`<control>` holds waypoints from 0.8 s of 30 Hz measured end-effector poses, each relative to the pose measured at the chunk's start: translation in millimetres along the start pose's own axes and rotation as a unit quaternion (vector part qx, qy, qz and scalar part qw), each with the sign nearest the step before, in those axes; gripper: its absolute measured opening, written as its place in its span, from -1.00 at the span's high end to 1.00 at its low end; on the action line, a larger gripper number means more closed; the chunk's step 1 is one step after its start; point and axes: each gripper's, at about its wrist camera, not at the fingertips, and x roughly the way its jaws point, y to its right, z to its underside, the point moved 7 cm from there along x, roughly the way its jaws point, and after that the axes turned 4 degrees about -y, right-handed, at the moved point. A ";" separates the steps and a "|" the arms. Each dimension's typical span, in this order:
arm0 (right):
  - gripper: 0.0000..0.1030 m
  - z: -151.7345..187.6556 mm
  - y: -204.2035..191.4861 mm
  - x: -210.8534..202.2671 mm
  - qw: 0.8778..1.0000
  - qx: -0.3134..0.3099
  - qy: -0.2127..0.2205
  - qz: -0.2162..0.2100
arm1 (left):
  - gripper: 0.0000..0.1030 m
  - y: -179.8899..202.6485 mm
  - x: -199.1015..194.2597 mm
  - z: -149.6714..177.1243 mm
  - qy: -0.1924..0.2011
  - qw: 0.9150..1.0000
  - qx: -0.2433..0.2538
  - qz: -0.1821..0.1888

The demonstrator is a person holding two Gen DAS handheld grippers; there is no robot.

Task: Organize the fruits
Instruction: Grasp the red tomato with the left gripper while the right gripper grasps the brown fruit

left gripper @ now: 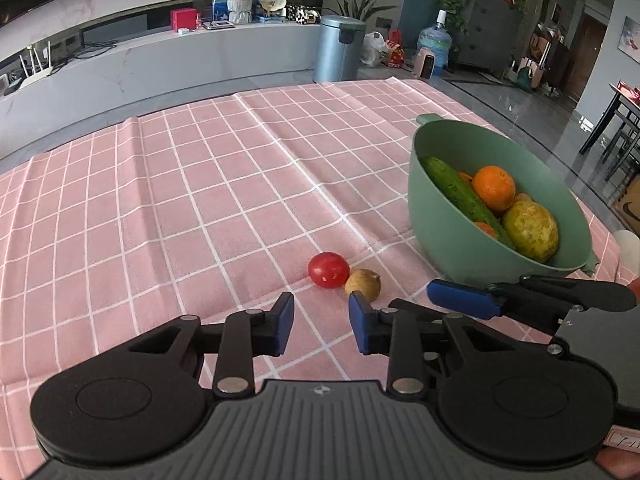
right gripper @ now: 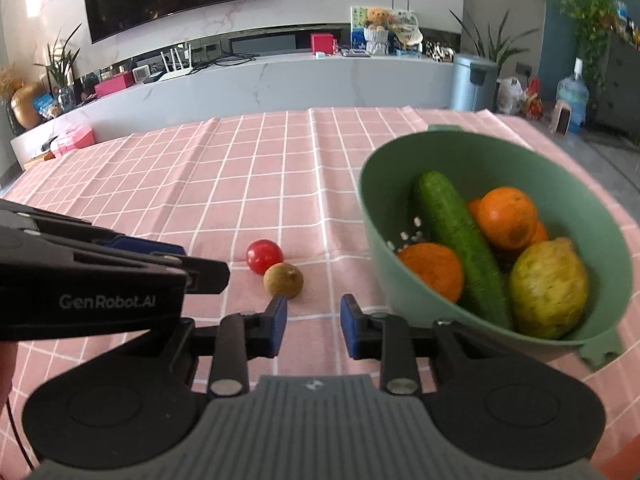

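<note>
I hold my left gripper (left gripper: 320,326) low over the pink checked tablecloth (left gripper: 160,208), its blue-padded fingers spread apart with nothing between them. Just ahead of the fingertips lie a red tomato (left gripper: 328,270) and a small brownish-yellow round fruit (left gripper: 363,285), touching each other on the cloth; the brown fruit sits just beside the right-hand pad.

My right gripper (right gripper: 313,326) is likewise released, fingers parted and empty. From its camera the brown fruit lies just beyond its left pad, with the tomato behind it. My left gripper enters that view from the left, side-on.

To the right stands a green bowl (right gripper: 384,216), tilted toward me. Inside it rest a cucumber (right gripper: 456,240) lying diagonally, an orange (right gripper: 508,218) to its right, a second orange (right gripper: 434,270) to its left, and a yellow-green lemon (right gripper: 550,288) nearest the bowl's lower rim. The bowl stands near the two loose fruits but apart from them.
</note>
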 end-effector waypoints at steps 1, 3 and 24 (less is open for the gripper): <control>0.52 -0.5 -2.2 2.4 1.000 -0.002 0.001 0.000 | 0.29 -2.5 2.4 -0.4 -0.001 1.000 0.000 0.001; 0.51 -1.7 -6.5 7.7 1.000 -0.008 0.004 -0.001 | 0.29 -6.8 4.1 0.0 -0.002 1.000 -0.003 0.004; 0.57 -0.7 -9.0 24.0 1.000 -0.008 -0.007 0.009 | 0.29 -7.5 26.7 -12.4 -0.016 0.999 0.007 0.045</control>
